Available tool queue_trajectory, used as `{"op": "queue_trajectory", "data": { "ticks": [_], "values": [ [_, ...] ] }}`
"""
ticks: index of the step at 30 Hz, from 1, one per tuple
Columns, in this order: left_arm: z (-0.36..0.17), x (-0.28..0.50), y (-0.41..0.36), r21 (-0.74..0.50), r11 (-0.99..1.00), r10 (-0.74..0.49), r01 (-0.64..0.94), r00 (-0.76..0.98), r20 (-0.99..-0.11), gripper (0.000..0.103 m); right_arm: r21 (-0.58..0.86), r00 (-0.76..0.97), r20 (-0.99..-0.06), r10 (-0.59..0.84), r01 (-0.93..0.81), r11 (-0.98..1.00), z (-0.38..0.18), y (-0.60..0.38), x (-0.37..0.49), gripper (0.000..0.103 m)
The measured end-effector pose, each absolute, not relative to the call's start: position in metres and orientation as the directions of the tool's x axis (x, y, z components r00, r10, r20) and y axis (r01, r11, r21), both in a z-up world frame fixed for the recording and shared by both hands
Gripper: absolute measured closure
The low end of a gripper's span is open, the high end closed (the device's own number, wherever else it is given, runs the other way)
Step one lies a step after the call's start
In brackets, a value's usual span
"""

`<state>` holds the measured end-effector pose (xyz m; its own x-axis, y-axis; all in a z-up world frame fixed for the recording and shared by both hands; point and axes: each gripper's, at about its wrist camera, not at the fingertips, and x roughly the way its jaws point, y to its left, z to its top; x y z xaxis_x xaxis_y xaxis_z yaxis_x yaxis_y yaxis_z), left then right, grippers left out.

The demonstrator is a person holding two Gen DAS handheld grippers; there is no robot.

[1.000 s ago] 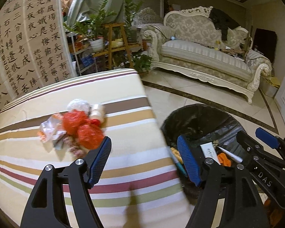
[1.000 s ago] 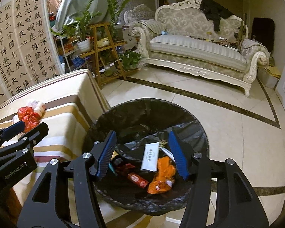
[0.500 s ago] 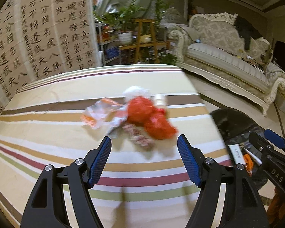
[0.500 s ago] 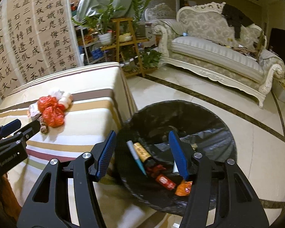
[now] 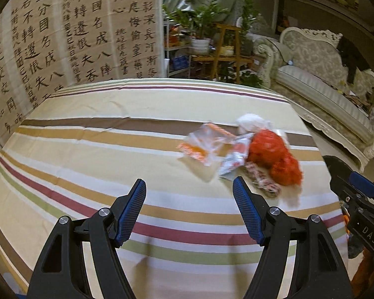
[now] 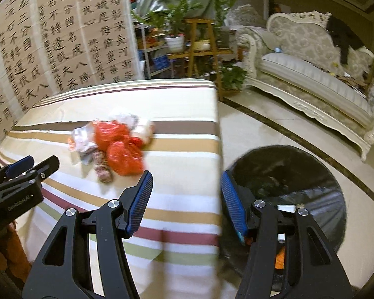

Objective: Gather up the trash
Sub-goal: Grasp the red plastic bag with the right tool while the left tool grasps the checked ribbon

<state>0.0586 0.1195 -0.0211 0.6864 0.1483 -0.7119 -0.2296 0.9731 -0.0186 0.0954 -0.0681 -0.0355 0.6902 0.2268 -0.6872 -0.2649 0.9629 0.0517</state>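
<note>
A heap of trash lies on the striped tablecloth [image 5: 112, 149]: two red plastic bags [image 5: 274, 157], a clear orange-printed wrapper [image 5: 202, 144], a white wrapper [image 5: 234, 159], a white wad [image 5: 251, 122] and a speckled wrapper [image 5: 261, 182]. My left gripper [image 5: 189, 209] is open and empty over the cloth, left of and nearer than the heap. My right gripper [image 6: 187, 199] is open and empty above the table's right edge; the heap [image 6: 117, 147] lies ahead to its left. The black-lined trash bin [image 6: 286, 194] stands on the floor to the right.
The table's right edge [image 6: 218, 149] drops to a tiled floor [image 6: 261, 129]. A cream sofa [image 6: 311, 74] stands at the back right. A wooden plant stand [image 6: 199, 44] and a calligraphy screen [image 5: 62, 37] stand behind the table.
Both grippers have swung left, away from the bin and over the table. The trash heap has shifted right in the left wrist view. Both stay open and empty.
</note>
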Motion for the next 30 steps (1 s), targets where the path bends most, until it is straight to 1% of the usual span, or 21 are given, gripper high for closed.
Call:
{"op": "queue_trajectory", "data": {
  "ticks": [11, 14, 16, 17, 18, 23, 30],
  "values": [
    [-0.024, 0.056, 0.159, -0.042, 0.951, 0.185, -0.305, 0.673, -0.716, 0.033, 0.052, 0.635, -0.714, 0.295, -0.371, 0.927, -0.04, -0.007, 0.115, 0.047],
    [-0.025, 0.054, 0.163, -0.049, 0.95, 0.181, -0.309, 0.67, -0.72, 0.033, 0.043, 0.621, -0.728, 0.291, -0.382, 0.923, -0.044, 0.002, 0.121, 0.05],
    [-0.026, 0.055, 0.163, -0.053, 0.951, 0.174, -0.304, 0.67, -0.722, 0.033, 0.039, 0.61, -0.738, 0.289, -0.389, 0.921, -0.047, 0.007, 0.124, 0.058],
    [-0.025, 0.056, 0.162, -0.054, 0.951, 0.173, -0.304, 0.67, -0.722, 0.033, 0.039, 0.603, -0.744, 0.289, -0.392, 0.919, -0.049, 0.008, 0.124, 0.066],
    [-0.026, 0.056, 0.162, -0.057, 0.952, 0.169, -0.302, 0.67, -0.723, 0.033, 0.036, 0.596, -0.75, 0.287, -0.397, 0.917, -0.051, 0.01, 0.125, 0.071],
    [-0.026, 0.058, 0.156, -0.068, 0.957, 0.146, -0.282, 0.671, -0.727, 0.033, 0.031, 0.599, -0.746, 0.29, -0.404, 0.914, -0.05, 0.012, 0.12, 0.077],
    [-0.026, 0.061, 0.138, -0.066, 0.969, 0.117, -0.24, 0.674, -0.729, 0.033, 0.042, 0.616, -0.732, 0.29, -0.384, 0.922, -0.044, -0.004, 0.107, 0.078]
  ]
}}
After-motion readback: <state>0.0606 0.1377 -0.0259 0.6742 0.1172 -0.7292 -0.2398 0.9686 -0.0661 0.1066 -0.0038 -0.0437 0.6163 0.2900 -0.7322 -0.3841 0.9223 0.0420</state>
